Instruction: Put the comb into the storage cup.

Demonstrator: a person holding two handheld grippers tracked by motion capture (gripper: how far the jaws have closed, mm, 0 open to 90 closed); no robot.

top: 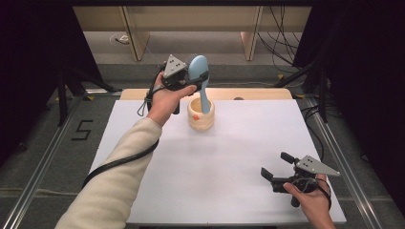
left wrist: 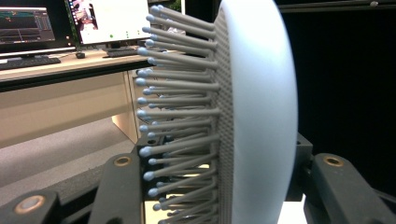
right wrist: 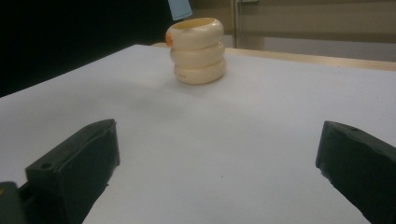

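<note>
Nearest me, the right gripper (top: pixel 276 172) is resting low over the white table (top: pixel 229 191) at its near right corner, its jaws standing wide apart with nothing between them. Farther off, the left gripper (top: pixel 203 76) is clenching the pale blue hairbrush (top: pixel 198 67) by its bristled head, holding it upright with the handle pointing down. The handle's tip is dipping into the cream ribbed cup (top: pixel 201 114), which is standing alone near the far middle of the table. In the left gripper view the brush's grey bristles (left wrist: pixel 182 112) are pressing against one jaw and the smooth back against the other. Apart from that handle, I cannot make out anything else inside the cup. The risk I am seeing: the cup is light-looking and unsteadied, so a handle pushing sideways on the rim could tip it. The bristles may also give, letting the brush twist in the grip.
</note>
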